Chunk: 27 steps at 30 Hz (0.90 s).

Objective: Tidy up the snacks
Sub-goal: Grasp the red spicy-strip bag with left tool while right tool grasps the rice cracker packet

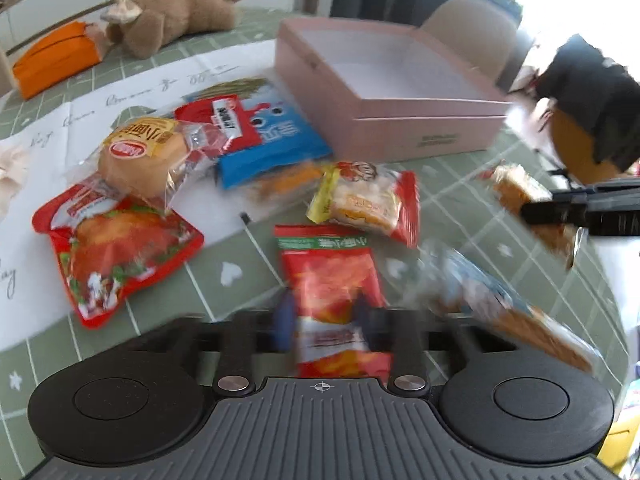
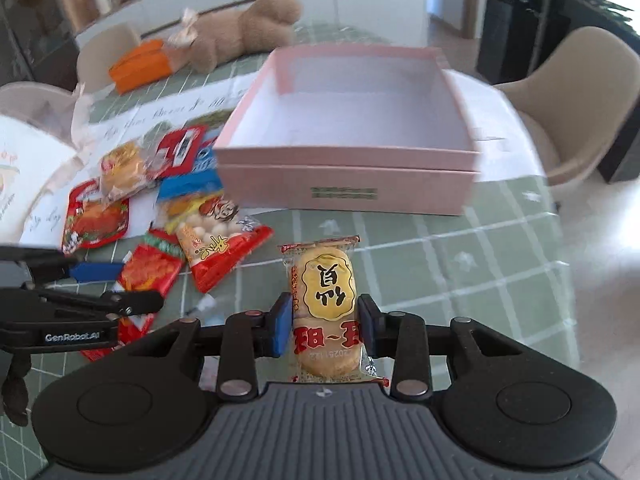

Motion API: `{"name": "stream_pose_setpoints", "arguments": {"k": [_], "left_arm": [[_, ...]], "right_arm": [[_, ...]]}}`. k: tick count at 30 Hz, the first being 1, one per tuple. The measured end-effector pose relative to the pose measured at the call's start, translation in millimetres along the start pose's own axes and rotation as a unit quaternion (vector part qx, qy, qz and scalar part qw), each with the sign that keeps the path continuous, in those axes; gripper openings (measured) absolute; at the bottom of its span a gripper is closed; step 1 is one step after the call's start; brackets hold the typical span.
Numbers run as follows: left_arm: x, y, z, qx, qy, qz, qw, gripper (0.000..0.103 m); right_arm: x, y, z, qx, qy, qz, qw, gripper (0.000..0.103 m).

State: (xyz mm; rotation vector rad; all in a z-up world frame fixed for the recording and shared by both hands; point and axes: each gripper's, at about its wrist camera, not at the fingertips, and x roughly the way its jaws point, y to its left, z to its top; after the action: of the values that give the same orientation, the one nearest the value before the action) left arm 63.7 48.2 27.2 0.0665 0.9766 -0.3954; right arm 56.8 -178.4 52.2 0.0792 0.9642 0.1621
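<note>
My left gripper [image 1: 326, 320] is shut on a red snack packet [image 1: 332, 276] near the table's front. In the right wrist view that gripper [image 2: 120, 288] sits at the left with the same packet [image 2: 150, 270]. My right gripper [image 2: 326, 326] is shut on a clear-wrapped rice cracker [image 2: 326, 300], held upright above the green checked cloth, in front of the empty pink box [image 2: 344, 184]. In the left wrist view the pink box [image 1: 400, 116] stands at the back right. Loose snacks lie left of it: a wrapped bun [image 1: 140, 156], a red chicken packet [image 1: 116, 252], a blue packet [image 1: 272, 140].
A red-and-yellow packet [image 1: 368, 200] and a clear-wrapped biscuit pack [image 1: 500, 312] lie near the left gripper. A teddy bear [image 1: 184, 12] and an orange tissue box [image 1: 56, 60] sit at the table's far side. A beige chair [image 2: 580, 100] stands beyond the right edge.
</note>
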Motion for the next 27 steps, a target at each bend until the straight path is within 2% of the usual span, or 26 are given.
{"name": "stream_pose_setpoints", "arguments": {"k": [1, 5, 9, 11, 13, 17, 19, 20, 23, 24, 26, 27], "left_arm": [[-3, -2, -5, 0.004, -0.003, 0.006, 1.0, 0.019], [-15, -11, -18, 0.026, -0.015, 0.024, 0.9992, 0.018], [-26, -12, -10, -0.027, -0.036, 0.003, 0.999, 0.02], [-27, -16, -1, -0.038, -0.033, 0.009, 0.9987, 0.024], [-23, -30, 4, -0.018, -0.026, 0.014, 0.9994, 0.026], [-1, -66, -3, 0.071, 0.01, 0.056, 0.9959, 0.03], [1, -74, -11, 0.102, -0.001, 0.08, 0.9915, 0.034], [1, -74, -14, 0.109, -0.005, 0.089, 0.9901, 0.04], [0, -64, -15, 0.101, -0.004, 0.114, 0.9883, 0.053], [-1, -59, -14, 0.092, -0.002, 0.115, 0.9891, 0.054], [-2, -48, -11, 0.063, 0.007, 0.097, 0.9933, 0.054], [1, -42, -8, 0.046, 0.016, 0.084, 0.9952, 0.054]], "right_arm": [[-9, -7, -2, 0.006, -0.007, -0.003, 1.0, 0.034], [-32, -28, -9, 0.027, -0.026, -0.024, 0.999, 0.034], [-37, -41, -15, 0.034, -0.03, -0.032, 0.998, 0.034], [-34, -45, -19, 0.036, -0.023, -0.032, 0.999, 0.034], [-26, -45, -24, 0.037, -0.015, -0.028, 0.999, 0.034], [-7, -40, -34, 0.025, -0.001, -0.029, 0.999, 0.034], [1, -40, -38, 0.021, 0.006, -0.03, 0.999, 0.034], [5, -41, -40, 0.022, 0.009, -0.03, 0.999, 0.034], [12, -41, -45, 0.015, 0.008, -0.033, 0.999, 0.038], [12, -39, -47, 0.011, 0.002, -0.036, 0.999, 0.039], [13, -35, -48, 0.0, -0.003, -0.041, 0.999, 0.044], [14, -33, -48, -0.003, -0.005, -0.041, 0.999, 0.049]]}}
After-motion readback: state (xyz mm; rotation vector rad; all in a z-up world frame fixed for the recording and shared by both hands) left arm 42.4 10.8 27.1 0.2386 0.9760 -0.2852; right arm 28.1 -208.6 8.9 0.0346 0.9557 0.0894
